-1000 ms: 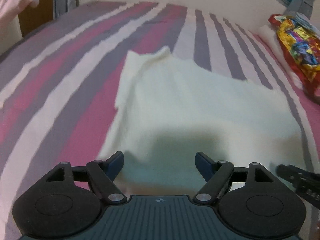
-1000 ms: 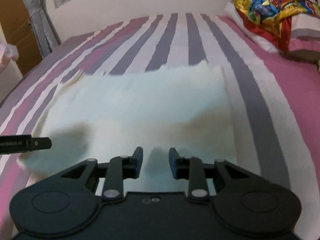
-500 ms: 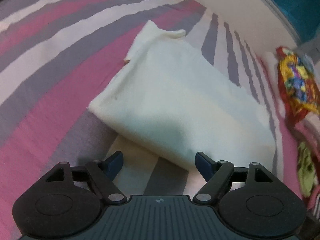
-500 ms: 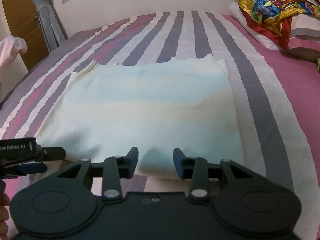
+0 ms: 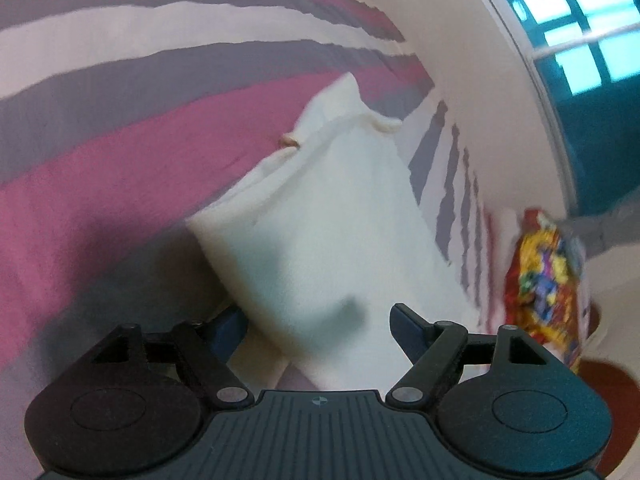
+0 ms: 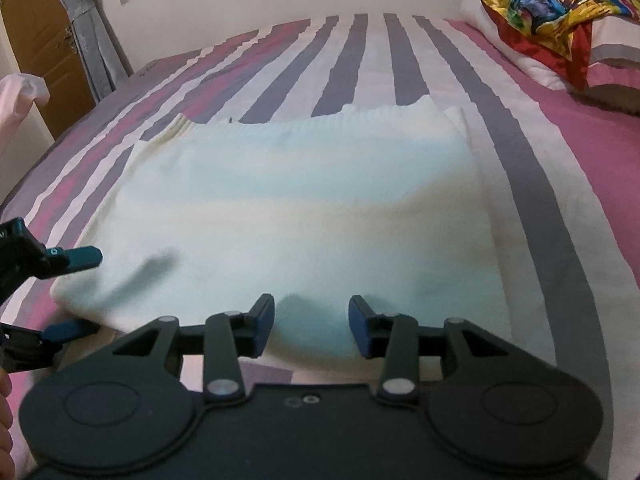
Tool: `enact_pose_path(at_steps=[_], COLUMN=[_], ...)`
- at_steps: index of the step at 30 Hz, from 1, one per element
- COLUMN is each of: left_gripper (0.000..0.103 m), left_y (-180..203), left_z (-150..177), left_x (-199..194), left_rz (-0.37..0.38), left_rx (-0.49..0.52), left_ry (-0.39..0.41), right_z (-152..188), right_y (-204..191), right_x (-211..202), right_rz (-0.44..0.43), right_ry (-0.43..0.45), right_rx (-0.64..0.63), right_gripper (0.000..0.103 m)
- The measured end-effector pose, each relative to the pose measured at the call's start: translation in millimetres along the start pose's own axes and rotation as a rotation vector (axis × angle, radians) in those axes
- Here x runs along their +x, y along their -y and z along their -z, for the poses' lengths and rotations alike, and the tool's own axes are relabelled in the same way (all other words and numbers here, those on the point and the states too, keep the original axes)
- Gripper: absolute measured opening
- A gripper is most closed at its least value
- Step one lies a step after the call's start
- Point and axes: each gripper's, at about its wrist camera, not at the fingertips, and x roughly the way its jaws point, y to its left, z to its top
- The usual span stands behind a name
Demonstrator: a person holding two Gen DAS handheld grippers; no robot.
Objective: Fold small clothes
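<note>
A cream-white folded garment (image 6: pixel 296 216) lies flat on the striped bed; it also shows in the left wrist view (image 5: pixel 332 236). My left gripper (image 5: pixel 316 320) is open and turned on its side, its fingers straddling the garment's near left corner; in the right wrist view (image 6: pixel 72 292) one finger is above the cloth edge and one below. My right gripper (image 6: pixel 311 324) is open and empty just above the garment's near edge.
The bed sheet (image 6: pixel 560 168) has pink, grey and white stripes. A colourful pillow (image 6: pixel 532 4) lies at the back right, also in the left wrist view (image 5: pixel 544 280). A wooden door (image 6: pixel 36 40) and curtain stand at the left.
The left gripper has swung round to the garment's left corner and rolled sideways, its open fingers now around the edge. The right gripper pulled back slightly and opened wider.
</note>
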Motion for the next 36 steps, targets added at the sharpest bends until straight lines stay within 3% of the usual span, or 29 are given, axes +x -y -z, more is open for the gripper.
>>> enact_pose_path(at_steps=[8,10,11,12,14,21,25,27,36], left_gripper=[0.077,0.063,0.040,0.027,0.018,0.015,0.015,0.015,0.015], left_y=[-2,-1,-3,-7,-15,-12,-27,-25,-24], left_z=[-8,-10,-12,-13,-14,-16,-22,-22,-20], left_x=[16,21,27,32,42,50,51,52,52], left_rz=[0.045,0.057,0.062,0.065,0.062,0.068,0.129,0.120,0.143], left_rx=[-0.049,-0.060,-0.076,-0.100,-0.150,-0.064,-0.202,-0.194,-0.138], left_ry=[0.058,0.066,0.051,0.038,0.037,0.013,0.003,0.001,0.018], right_z=[-2,-3,-4,-5,-6,-9,-14,-18,-77], right_y=[-2,-1,-1,0,0,1,-2,-2,-24], right_x=[6,8,9,10,12,19,25,27,61], right_rz=[-0.011,-0.013,-0.013,-0.012,-0.015,-0.020,-0.016,-0.018,0.020], right_ry=[0.004,0.003,0.004,0.004,0.003,0.010,0.015,0.017,0.071], right_rx=[0.001,0.003,0.003,0.003,0.003,-0.001,-0.006,-0.005,-0.045], right_gripper=[0.041,0.041,0.041,0.041,0.041,0.041,0.041,0.041,0.038])
